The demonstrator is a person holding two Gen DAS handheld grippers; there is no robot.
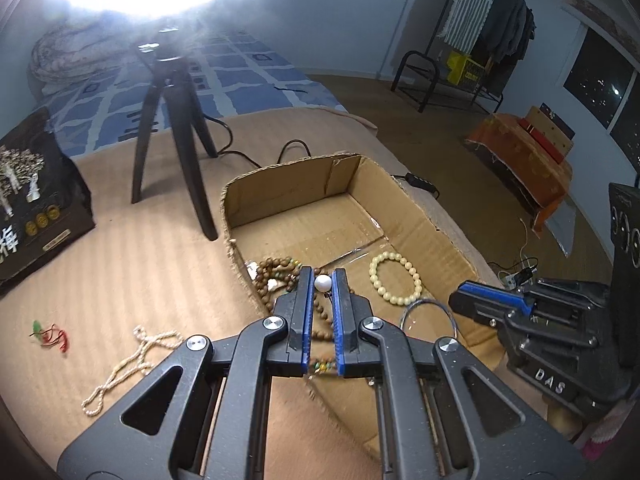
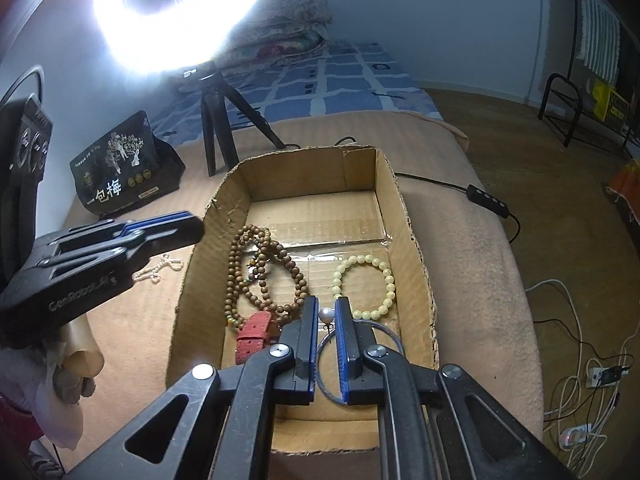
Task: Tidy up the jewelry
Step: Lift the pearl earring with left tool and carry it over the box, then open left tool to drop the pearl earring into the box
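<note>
An open cardboard box (image 1: 280, 172) (image 2: 304, 152) sits on a beige blanket. Inside lie a brown wooden bead string (image 1: 276, 266) (image 2: 240, 264), a cream bead bracelet (image 1: 394, 280) (image 2: 384, 280), a clear bangle (image 1: 428, 304) (image 2: 392, 336) and a red strap (image 2: 254, 332). My left gripper (image 1: 323, 276) (image 2: 198, 226) hovers over the box's left wall, shut on a white pearl (image 1: 323, 283). My right gripper (image 2: 326, 304) (image 1: 456, 300) hangs above the box's near end, shut on a white pearl earring (image 2: 325, 314) with a small hook.
On the blanket left of the box lie a small pearl necklace (image 1: 132, 356) (image 2: 160, 268) and a red-green cord (image 1: 52, 334). A ring-light tripod (image 1: 180, 120) (image 2: 216, 132) and a black bag (image 1: 32, 200) (image 2: 120, 164) stand behind. A cable with a switch (image 2: 486, 196) runs right.
</note>
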